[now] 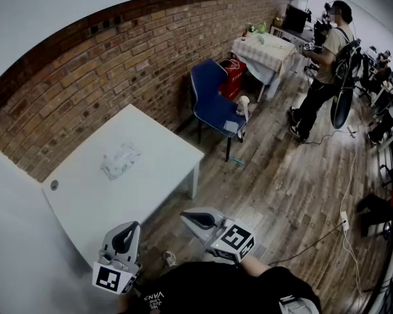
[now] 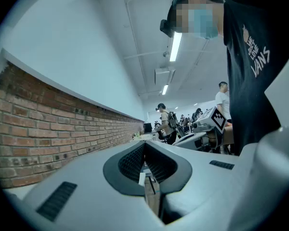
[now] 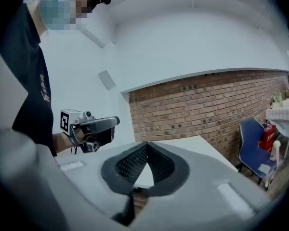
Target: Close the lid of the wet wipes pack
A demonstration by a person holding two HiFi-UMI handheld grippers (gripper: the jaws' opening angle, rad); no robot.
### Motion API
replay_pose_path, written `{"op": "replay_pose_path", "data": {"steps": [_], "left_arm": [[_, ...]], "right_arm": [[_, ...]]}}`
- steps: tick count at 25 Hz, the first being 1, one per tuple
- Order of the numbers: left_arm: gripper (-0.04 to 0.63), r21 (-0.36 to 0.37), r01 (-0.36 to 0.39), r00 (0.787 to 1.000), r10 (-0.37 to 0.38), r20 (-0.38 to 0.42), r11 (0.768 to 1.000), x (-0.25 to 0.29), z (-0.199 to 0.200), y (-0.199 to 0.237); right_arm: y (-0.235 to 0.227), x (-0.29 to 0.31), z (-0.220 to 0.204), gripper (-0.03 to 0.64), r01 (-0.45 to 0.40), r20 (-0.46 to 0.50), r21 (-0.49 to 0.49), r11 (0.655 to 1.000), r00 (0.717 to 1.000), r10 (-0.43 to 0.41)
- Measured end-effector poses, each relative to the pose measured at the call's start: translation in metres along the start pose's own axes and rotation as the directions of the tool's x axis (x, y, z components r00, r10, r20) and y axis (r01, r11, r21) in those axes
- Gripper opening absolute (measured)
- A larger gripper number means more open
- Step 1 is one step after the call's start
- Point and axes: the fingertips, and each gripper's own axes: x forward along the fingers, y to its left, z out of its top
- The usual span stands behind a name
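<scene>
The wet wipes pack (image 1: 120, 160), pale and crinkled, lies near the middle of the white table (image 1: 164, 149); I cannot tell how its lid stands. My left gripper (image 1: 132, 226) hovers over the table's near corner, well short of the pack, its jaws shut and empty. Off the table's front edge, over the wooden floor, my right gripper (image 1: 187, 216) is also shut on nothing. In the left gripper view the left gripper (image 2: 144, 144) points level along the brick wall. The right gripper (image 3: 146, 144) faces the table, with the left gripper (image 3: 111, 122) beside it.
A small round fitting (image 1: 54, 184) sits at the table's left edge. A blue chair (image 1: 213, 100) and a red bag (image 1: 233, 77) stand beyond the table by the brick wall (image 1: 118, 51). A person (image 1: 324, 64) stands near a cloth-covered table (image 1: 265, 51). Cables cross the floor (image 1: 344, 195).
</scene>
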Motion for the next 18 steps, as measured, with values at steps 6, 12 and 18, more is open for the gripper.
{"op": "replay_pose_path", "data": {"steps": [6, 12, 18], "left_arm": [[-0.002, -0.005, 0.024, 1.000, -0.024, -0.017, 1.000, 0.003, -0.015, 0.030], [-0.002, -0.029, 0.020, 1.000, -0.021, -0.011, 0.999, 0.004, -0.023, 0.052], [-0.002, -0.046, 0.033, 0.999, -0.034, -0.006, 0.998, 0.003, -0.032, 0.076]], "right_arm": [[-0.010, 0.028, 0.004, -0.003, 0.023, 0.017, 0.019, 1.000, 1.000, -0.023], [-0.017, 0.053, 0.010, -0.002, 0.022, 0.029, 0.039, 0.999, 0.999, -0.023], [-0.021, 0.079, 0.010, -0.002, 0.029, 0.032, 0.051, 0.998, 0.999, -0.031]]}}
